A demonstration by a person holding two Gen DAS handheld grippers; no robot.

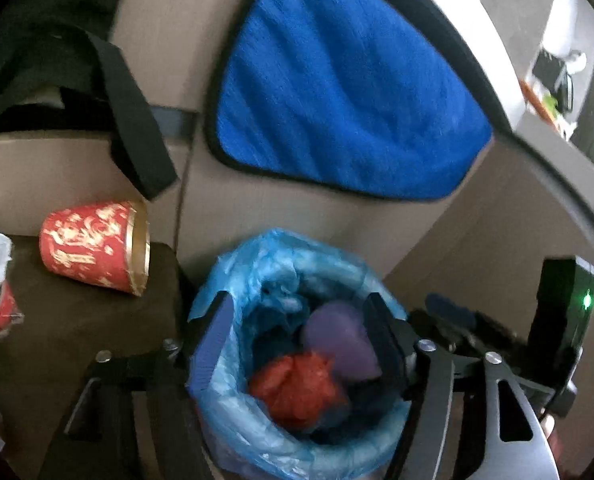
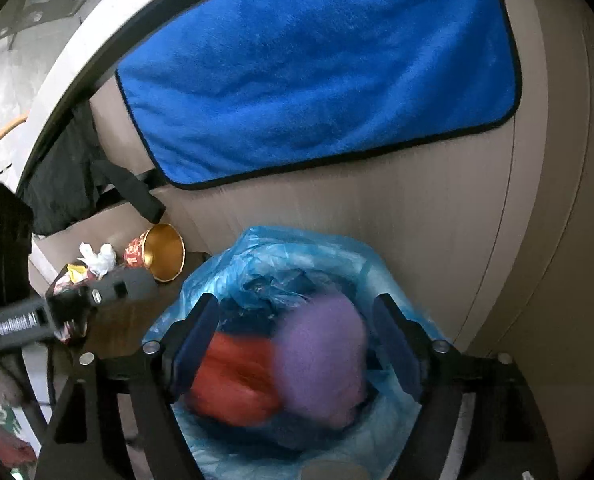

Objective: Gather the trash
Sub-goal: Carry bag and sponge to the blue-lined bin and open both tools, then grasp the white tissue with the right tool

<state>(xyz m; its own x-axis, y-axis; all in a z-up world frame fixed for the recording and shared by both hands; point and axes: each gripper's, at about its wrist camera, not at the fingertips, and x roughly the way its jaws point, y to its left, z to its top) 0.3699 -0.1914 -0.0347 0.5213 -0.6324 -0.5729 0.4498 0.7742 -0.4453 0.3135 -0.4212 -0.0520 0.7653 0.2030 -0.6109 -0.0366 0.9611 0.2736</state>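
Note:
A bin lined with a blue bag (image 1: 225, 384) (image 2: 381, 272) stands below both grippers. A red crumpled piece (image 1: 297, 388) (image 2: 233, 384) and a purple piece (image 1: 341, 340) (image 2: 321, 360) lie inside it. My left gripper (image 1: 297, 340) is open and empty over the bin mouth. My right gripper (image 2: 297, 344) is open over the bin too; the purple piece, blurred, shows between its fingers. A red and gold paper cup (image 1: 97, 244) (image 2: 161, 252) lies on its side on a dark stool (image 1: 77, 320) to the left.
A blue towel (image 1: 337, 96) (image 2: 317, 72) hangs on the beige wall behind the bin. A black strap (image 1: 133, 120) hangs at the left. White tissue and wrappers (image 2: 93, 260) lie on the stool beside the cup. The left gripper's body (image 2: 57, 312) crosses the right view.

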